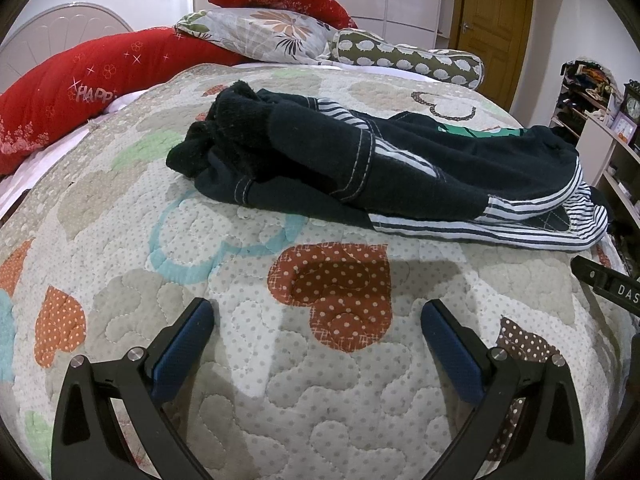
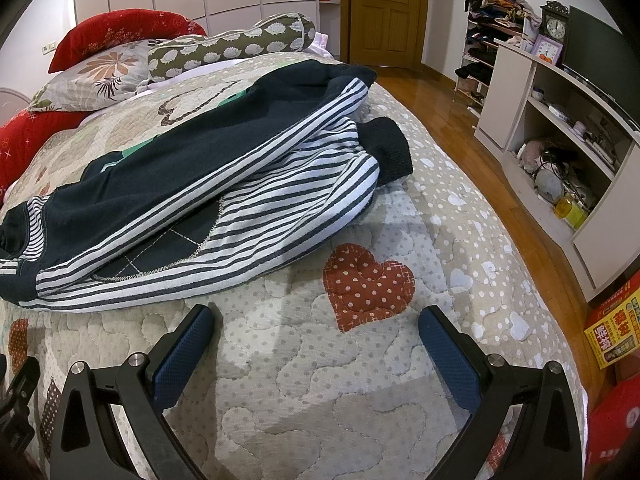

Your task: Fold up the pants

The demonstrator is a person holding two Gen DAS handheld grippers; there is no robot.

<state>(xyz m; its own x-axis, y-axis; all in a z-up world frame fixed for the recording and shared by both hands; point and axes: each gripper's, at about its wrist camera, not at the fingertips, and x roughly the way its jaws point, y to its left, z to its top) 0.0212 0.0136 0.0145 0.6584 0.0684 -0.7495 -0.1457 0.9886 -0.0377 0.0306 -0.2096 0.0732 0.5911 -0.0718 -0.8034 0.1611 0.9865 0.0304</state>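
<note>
1. The pants (image 1: 400,172), dark navy with striped white panels, lie in a loosely bunched heap on the quilt (image 1: 280,380) that covers the bed.
2. The left hand-held gripper (image 1: 318,312) hovers over bare quilt on the near side of the pants, jaws spread wide, holding nothing.
3. The right hand-held gripper (image 2: 316,316) is likewise wide apart and empty, just short of the pants' striped edge.
4. Pillows (image 1: 260,34) lie beyond the pants.

The pants (image 2: 192,184) are cut off at the left edge of the right wrist view. Their far leg is hidden under the near folds. Items on the shelves (image 2: 560,148) at right are too small to be told.
</note>
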